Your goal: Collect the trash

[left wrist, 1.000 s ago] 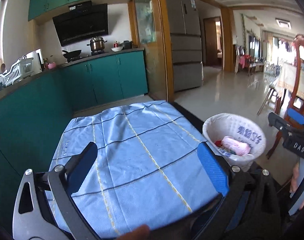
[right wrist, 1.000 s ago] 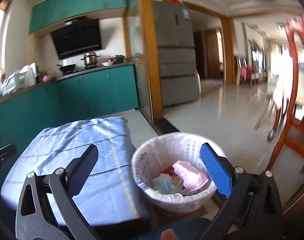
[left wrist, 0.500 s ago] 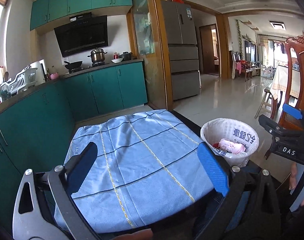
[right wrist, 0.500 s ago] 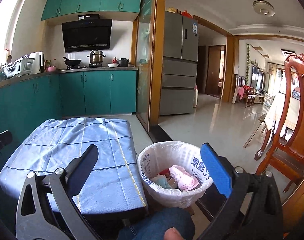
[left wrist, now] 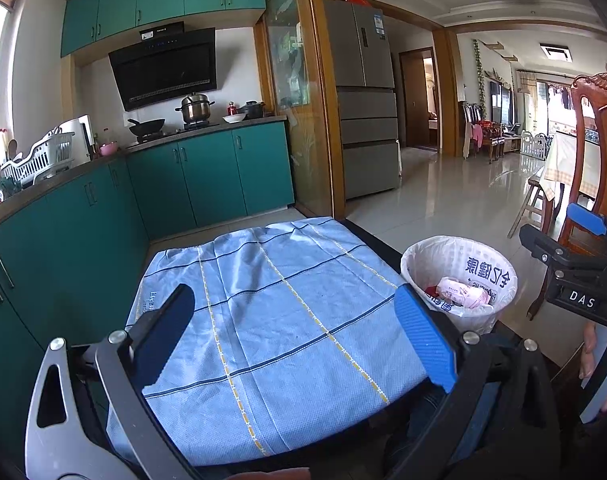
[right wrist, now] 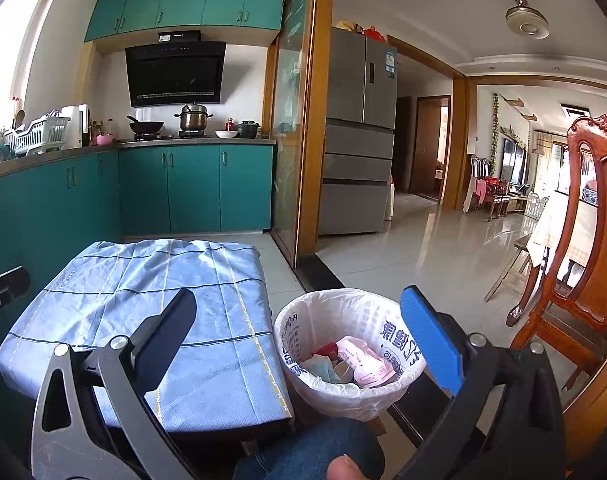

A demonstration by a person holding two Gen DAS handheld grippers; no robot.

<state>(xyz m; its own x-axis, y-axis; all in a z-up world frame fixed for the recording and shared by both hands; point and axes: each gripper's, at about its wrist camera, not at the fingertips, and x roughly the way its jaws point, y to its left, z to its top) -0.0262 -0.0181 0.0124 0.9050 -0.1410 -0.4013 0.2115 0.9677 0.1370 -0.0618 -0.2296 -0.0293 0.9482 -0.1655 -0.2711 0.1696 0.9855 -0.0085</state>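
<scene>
Honestly, I'm holding both grippers — left gripper [left wrist: 295, 344], right gripper [right wrist: 299, 344] — spread wide, empty; cloth [left wrist: 287, 312] apparently bare, so risking snagging it or tipping the bin [right wrist: 349, 354].

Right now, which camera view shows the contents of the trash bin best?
The right wrist view: the trash bin sits close and open-mouthed, so the pink wrapper and the other scraps inside are clear. The left wrist view shows the bin smaller and off to the side, with only a pink patch visible inside.
</scene>
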